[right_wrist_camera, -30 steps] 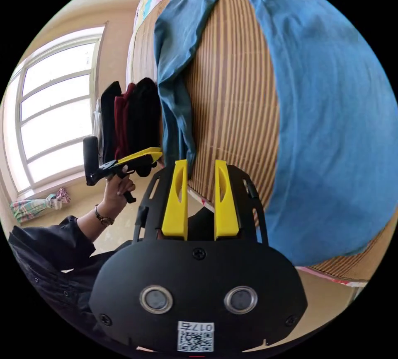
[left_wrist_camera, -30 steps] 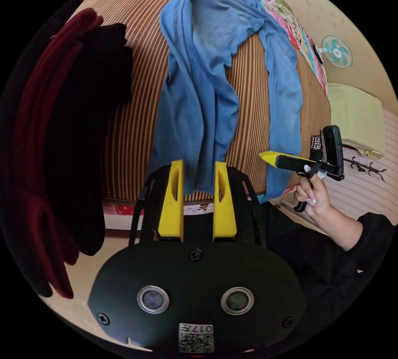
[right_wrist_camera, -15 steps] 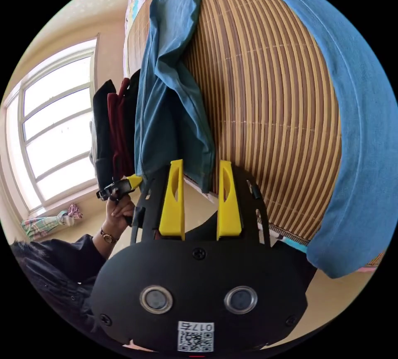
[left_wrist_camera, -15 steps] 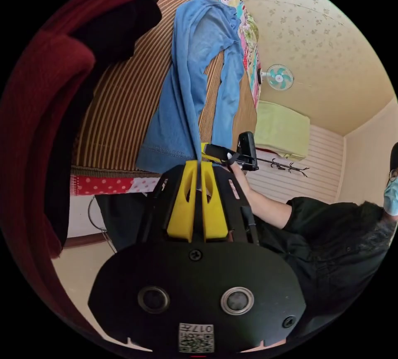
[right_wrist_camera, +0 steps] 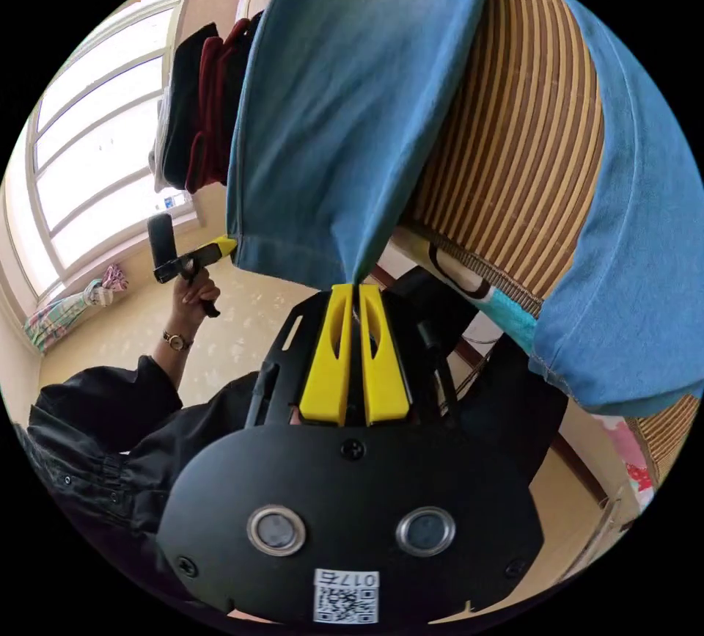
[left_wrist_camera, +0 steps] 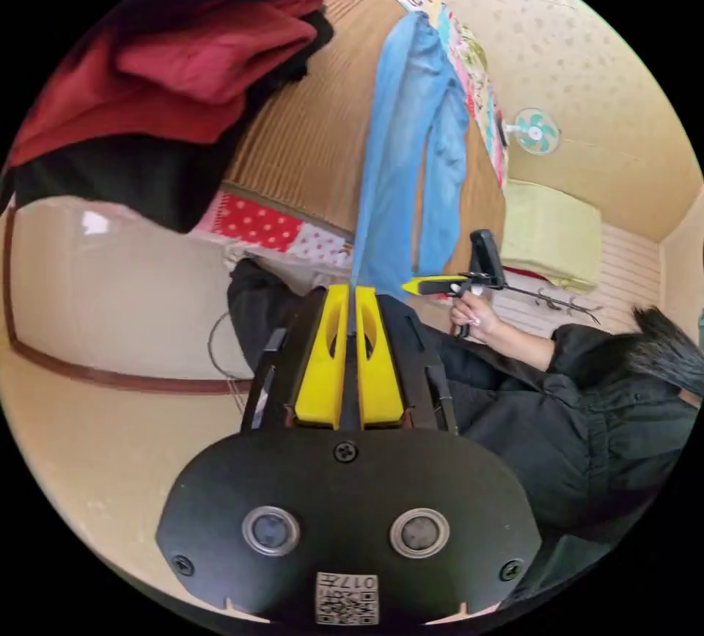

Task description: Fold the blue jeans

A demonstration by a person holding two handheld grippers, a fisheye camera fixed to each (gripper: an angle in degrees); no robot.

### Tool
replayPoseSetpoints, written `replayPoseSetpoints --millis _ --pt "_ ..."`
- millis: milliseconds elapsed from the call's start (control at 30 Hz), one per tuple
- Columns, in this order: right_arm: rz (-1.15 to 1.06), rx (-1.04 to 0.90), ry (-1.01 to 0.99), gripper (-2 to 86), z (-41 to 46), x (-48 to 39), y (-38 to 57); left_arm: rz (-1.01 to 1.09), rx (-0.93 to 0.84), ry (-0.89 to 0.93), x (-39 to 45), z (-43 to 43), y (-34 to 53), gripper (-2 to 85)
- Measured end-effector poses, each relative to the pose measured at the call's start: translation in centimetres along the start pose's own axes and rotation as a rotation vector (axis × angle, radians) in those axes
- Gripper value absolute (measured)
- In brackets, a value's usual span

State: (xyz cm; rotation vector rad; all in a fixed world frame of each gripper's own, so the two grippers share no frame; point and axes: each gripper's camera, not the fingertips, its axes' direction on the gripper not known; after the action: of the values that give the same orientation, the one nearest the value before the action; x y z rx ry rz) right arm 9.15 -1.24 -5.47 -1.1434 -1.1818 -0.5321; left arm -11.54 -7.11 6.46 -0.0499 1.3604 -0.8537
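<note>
Striped bamboo matting (right_wrist_camera: 513, 152) covers the bed, with a patchwork sheet (left_wrist_camera: 279, 229) showing along its edge, a pale floor (left_wrist_camera: 95, 416) below, a big window (right_wrist_camera: 95, 174) on one side and a small wall fan (left_wrist_camera: 534, 131) on the other. Half a second ago the right gripper's jaws stood apart around the hem; now they are pressed together on it, and the trouser leg that lay slack over the mat edge is pulled taut between the two tools. The blue jeans (right_wrist_camera: 345, 100) lie stretched along the mat, one leg drawn off the bed edge toward the person, the other leg (right_wrist_camera: 631, 240) lying beside it and hanging over the edge on its own. Dark and red folded clothes (left_wrist_camera: 183, 78) are stacked on the mat, near that leg. The left gripper (left_wrist_camera: 350, 290) has its yellow jaws closed on one corner of the hem, which rises from them as a thin edge; it also appears in the right gripper view at the hem's far corner (right_wrist_camera: 220, 249). The right gripper (right_wrist_camera: 353, 288) is clamped on the other corner, and in the left gripper view (left_wrist_camera: 418, 286) it sits against the same blue cloth, held by a hand (left_wrist_camera: 473, 309).
</note>
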Motion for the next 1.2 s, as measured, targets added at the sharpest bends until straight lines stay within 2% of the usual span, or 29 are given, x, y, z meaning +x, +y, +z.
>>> replayPoseSetpoints --millis 67,133,200,300,333,433,500,600,667,767,833,933,1033,1067,1133,1200 --pt "0.006 -0.038 -0.039 2.6 -0.1 1.1 1.3 -0.211 0.103 -0.155 -2.8 0.3 1.5 0.8" --pt "0.0 -0.004 -0.099 3.1 -2.8 2.2 4.1 -0.366 0.184 -0.165 -4.0 0.7 2.8 2.5" --pt "0.014 0.07 -0.087 3.5 -6.7 3.5 7.1 -0.41 0.277 -0.145 -3.1 1.3 3.9 4.5" --pt "0.089 0.268 0.089 4.3 -14.9 6.8 12.9 -0.291 0.265 -0.151 1.8 4.4 3.0 6.4" --pt "0.15 0.369 0.181 4.9 -18.2 8.4 15.3 -0.174 0.204 -0.102 4.4 6.7 1.7 7.1" --pt "0.245 0.548 0.244 7.3 -23.8 11.9 18.9 0.079 0.0 0.011 10.4 14.2 -2.4 8.3" --pt "0.224 0.517 0.24 7.4 -24.1 13.2 18.3 0.162 -0.074 -0.012 13.1 18.3 -4.6 8.7" --pt "0.199 0.398 0.35 5.8 -22.1 13.7 16.4 0.232 -0.255 -0.072 15.5 24.7 -8.4 9.5" --pt "0.177 0.395 0.302 4.5 -22.0 13.4 16.8 0.275 -0.396 -0.152 16.4 28.6 -10.4 7.7" --pt "0.177 0.432 0.159 3.5 -22.9 13.1 21.2 0.312 -0.493 -0.229 16.7 30.3 -11.0 0.7" --pt "0.224 0.467 0.149 3.2 -22.9 13.7 27.2 0.302 -0.507 -0.233 16.3 30.2 -10.4 -0.2" --pt "0.337 0.428 0.158 2.9 -20.4 16.1 34.0 0.251 -0.519 -0.126 15.4 29.9 -8.6 -0.1" --pt "0.481 0.466 -0.028 2.9 -18.1 18.5 38.5 0.118 -0.474 -0.182 14.3 29.0 -6.9 3.5" --pt "0.481 0.468 -0.042 2.9 -17.9 18.4 39.1 0.083 -0.434 -0.16 14.5 28.1 -6.4 8.2" --pt "0.439 0.488 -0.01 2.9 -18.0 16.4 40.8 0.057 -0.38 -0.111 15.7 26.8 -5.9 11.6" --pt "0.358 0.514 0.005 2.9 -18.8 13.8 41.8 0.119 -0.348 -0.08 18.7 26.1 -5.9 12.3"
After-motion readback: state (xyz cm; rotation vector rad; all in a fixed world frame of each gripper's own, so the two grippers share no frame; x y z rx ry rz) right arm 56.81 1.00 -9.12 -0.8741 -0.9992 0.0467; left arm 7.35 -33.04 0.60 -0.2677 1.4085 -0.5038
